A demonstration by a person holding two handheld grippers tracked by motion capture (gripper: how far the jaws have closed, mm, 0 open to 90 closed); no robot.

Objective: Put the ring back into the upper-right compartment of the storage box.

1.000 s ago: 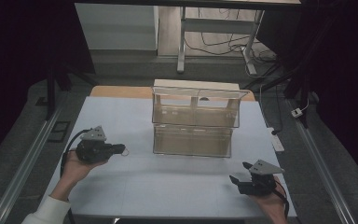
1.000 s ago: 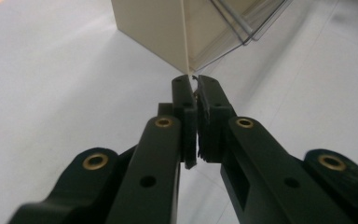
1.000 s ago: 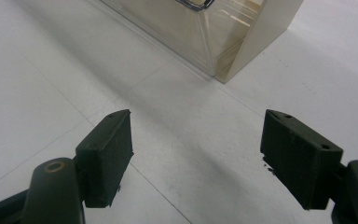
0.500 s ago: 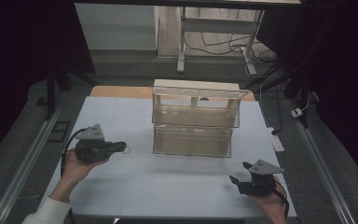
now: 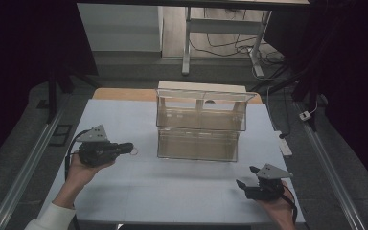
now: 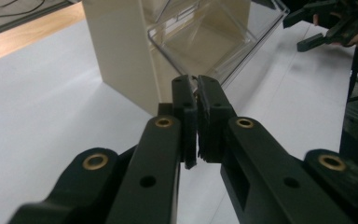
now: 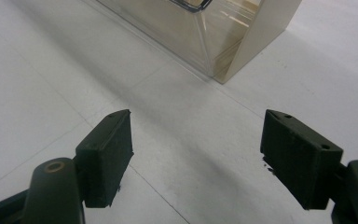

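Observation:
A clear two-tier plastic bin (image 5: 199, 127) with cream side walls stands at the middle back of the white table (image 5: 172, 196). My left gripper (image 5: 129, 147) is held just left of its lower tier, pointing at it. Its jaws are shut, and a small thin pale loop (image 5: 134, 151) sticks out at the tips; I cannot tell what it is. The left gripper view has the closed tips (image 6: 196, 93) close to the bin's corner (image 6: 121, 51). My right gripper (image 5: 245, 176) hovers open near the front right, nothing between its pads (image 7: 107, 154), with the bin's corner (image 7: 242, 46) ahead.
A metal rail (image 5: 19, 177) runs along the table's left side and another along the right (image 5: 335, 182). Cables and a desk frame (image 5: 187, 43) lie on the floor behind. The right gripper (image 6: 326, 23) appears far off in the left gripper view.
My left gripper has edged slightly right toward the bin. The right gripper has stayed in place.

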